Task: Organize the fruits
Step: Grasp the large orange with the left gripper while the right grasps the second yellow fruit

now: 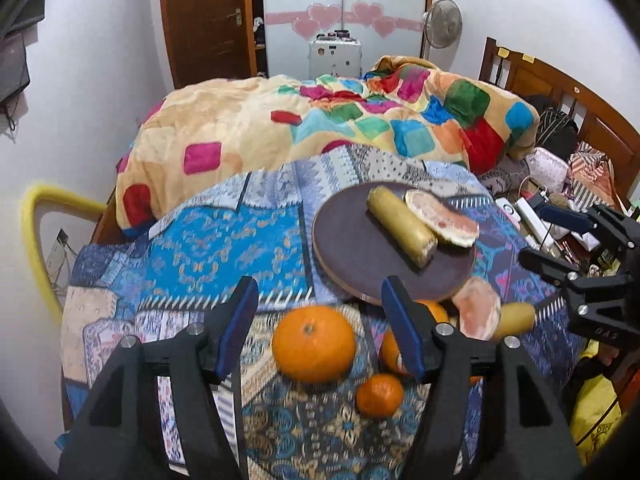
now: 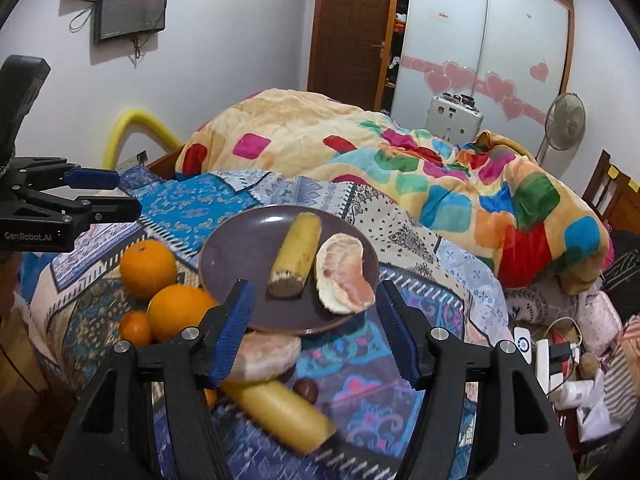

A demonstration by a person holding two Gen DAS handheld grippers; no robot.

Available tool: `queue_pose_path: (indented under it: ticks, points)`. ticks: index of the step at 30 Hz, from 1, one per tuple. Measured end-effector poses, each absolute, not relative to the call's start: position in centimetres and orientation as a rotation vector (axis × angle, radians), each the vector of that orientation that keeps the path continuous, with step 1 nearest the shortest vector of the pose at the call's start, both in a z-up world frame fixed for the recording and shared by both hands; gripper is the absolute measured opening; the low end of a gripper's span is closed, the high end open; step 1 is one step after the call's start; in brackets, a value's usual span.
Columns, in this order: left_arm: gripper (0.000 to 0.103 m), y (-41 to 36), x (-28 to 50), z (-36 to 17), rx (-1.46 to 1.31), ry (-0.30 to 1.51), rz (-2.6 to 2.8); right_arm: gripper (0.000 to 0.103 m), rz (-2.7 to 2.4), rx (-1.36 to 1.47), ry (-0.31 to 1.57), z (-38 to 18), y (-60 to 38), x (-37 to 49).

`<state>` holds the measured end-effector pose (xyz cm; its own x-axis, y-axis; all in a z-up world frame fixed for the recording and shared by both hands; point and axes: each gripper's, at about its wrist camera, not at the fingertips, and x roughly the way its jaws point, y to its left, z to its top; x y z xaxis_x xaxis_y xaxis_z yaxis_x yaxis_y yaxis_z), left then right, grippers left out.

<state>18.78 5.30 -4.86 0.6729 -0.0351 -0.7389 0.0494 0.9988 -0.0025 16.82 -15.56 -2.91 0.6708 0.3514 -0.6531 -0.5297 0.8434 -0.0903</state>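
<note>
Left wrist view looks across a bed covered with a blue patterned bedspread (image 1: 224,236), and a rumpled patchwork blanket (image 1: 320,120) is heaped behind it. Further back there's a brown wooden door (image 1: 204,20), a white wardrobe with pink heart stickers (image 1: 344,16) and a standing fan (image 1: 442,24). A wooden headboard (image 1: 560,96) runs along the right side with a pile of clutter in front of it.

On the bedspread sits a dark round plate (image 1: 360,264) with a banana piece (image 1: 400,226) and a peeled pomelo wedge (image 1: 440,218) on it, touching each other. Just in front of the plate are a big orange (image 1: 314,344), a small tangerine (image 1: 379,395), a second orange (image 1: 394,350) half hidden behind the finger, another pomelo wedge (image 1: 478,312) and a second banana piece (image 1: 516,318), all lying off the plate.

Both tools are released, nothing between the pads. The left gripper (image 1: 318,324) hangs over the big orange, and the right gripper (image 2: 316,328) hangs over the plate's near edge.

Right wrist view adds stuff the other one misses: two dark screens (image 2: 130,10) mounted on the wall, a small dark round fruit (image 2: 306,390) next to the loose banana piece, and chargers and cables at the bedside. A yellow curved tube (image 2: 136,128) shows at the bed's far edge in both.
</note>
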Motion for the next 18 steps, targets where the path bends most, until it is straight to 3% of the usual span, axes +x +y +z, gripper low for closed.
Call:
queue_pose_path:
  ticks: [13, 15, 18]
  points:
    - [0.073, 6.5, 16.6, -9.9, 0.015, 0.911, -0.027, 0.063, 0.539, -0.274, 0.701, -5.4, -16.9, 14.4]
    - [0.083, 6.5, 16.5, -10.6, 0.009, 0.920, -0.028, 0.063, 0.544, -0.266, 0.724, -6.1, -17.4, 14.3]
    - [0.086, 6.4, 16.6, -11.4, 0.018, 0.922, -0.019, 0.063, 0.546, -0.273, 0.759, -7.4, -17.8, 14.3]
